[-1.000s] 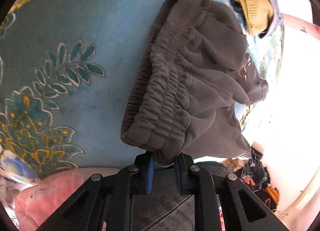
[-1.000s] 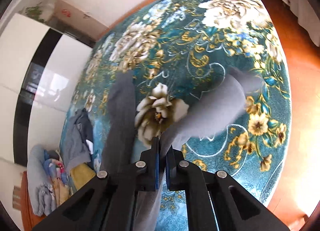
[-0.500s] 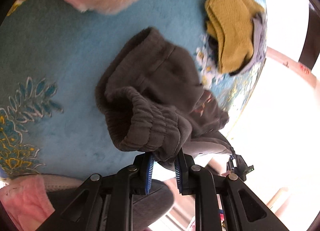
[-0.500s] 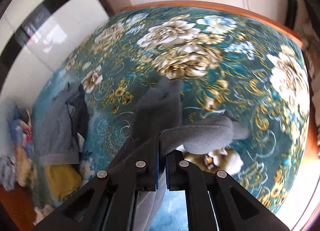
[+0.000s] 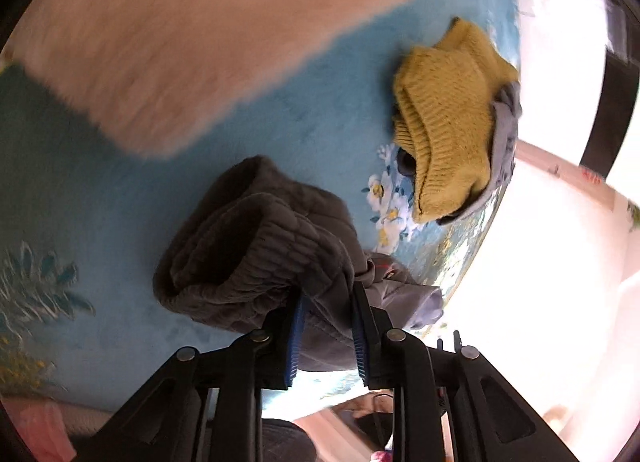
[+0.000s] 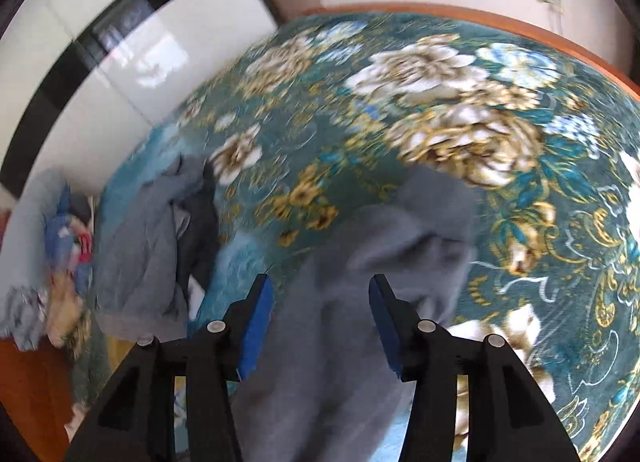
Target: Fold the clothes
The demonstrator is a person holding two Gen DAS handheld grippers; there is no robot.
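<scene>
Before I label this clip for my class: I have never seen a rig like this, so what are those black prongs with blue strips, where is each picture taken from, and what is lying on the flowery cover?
There is no robot. A person holds a two-finger gripper in each hand, and a fisheye camera on each looks along its fingers, so the black prongs at the bottom are the fingers and the blue strips their pads.

In the left wrist view, the left gripper is shut on the waistband of the dark grey pants, bunched above the teal floral blanket. Farther off lies a yellow knit garment; the blurred pink mass at the top I cannot identify.

In the right wrist view, the right gripper is open, with the pants' grey cloth lying between its fingers. A pile of grey clothes lies to the left on the blanket.
</scene>
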